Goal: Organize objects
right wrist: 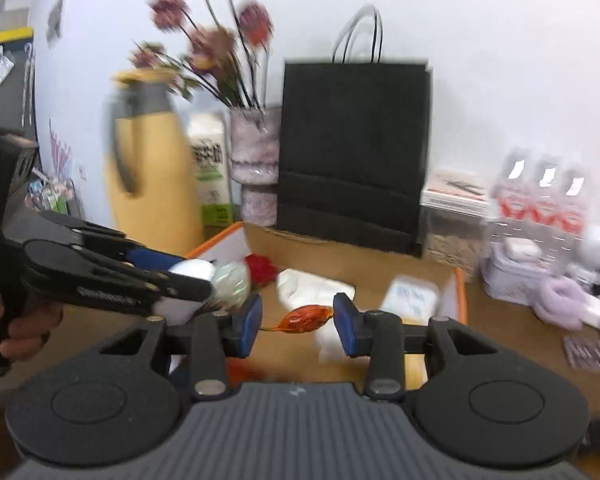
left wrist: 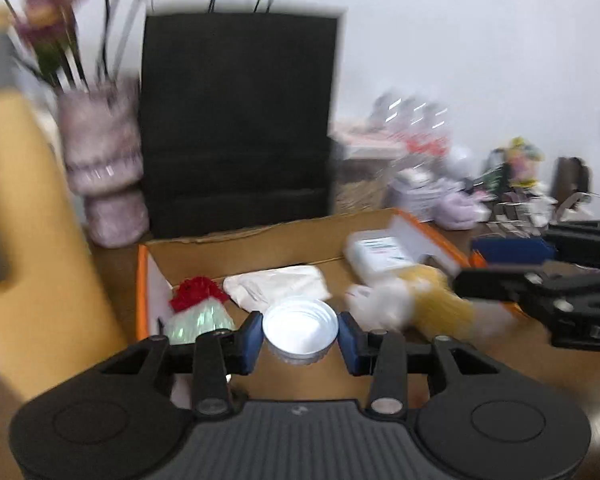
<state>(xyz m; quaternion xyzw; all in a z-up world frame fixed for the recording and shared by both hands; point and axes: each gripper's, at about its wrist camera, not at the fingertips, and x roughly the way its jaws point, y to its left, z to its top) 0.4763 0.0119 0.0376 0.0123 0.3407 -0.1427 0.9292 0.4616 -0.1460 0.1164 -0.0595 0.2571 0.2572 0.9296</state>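
I am gripping a small white ridged cup (left wrist: 300,330) in my left gripper (left wrist: 300,334), its blue pads pressing both sides of the rim, jaws partly closed. In my right gripper (right wrist: 298,320) I am pinching an orange foil-wrapped candy (right wrist: 305,319) between partly closed jaws. Both are hanging over the open cardboard box (left wrist: 260,240), which is holding a red bow (left wrist: 198,292), a white cloth (left wrist: 278,285) and a yellow plush toy (left wrist: 432,300). A black paper bag (right wrist: 354,152) is standing behind it on the worktop (right wrist: 512,344).
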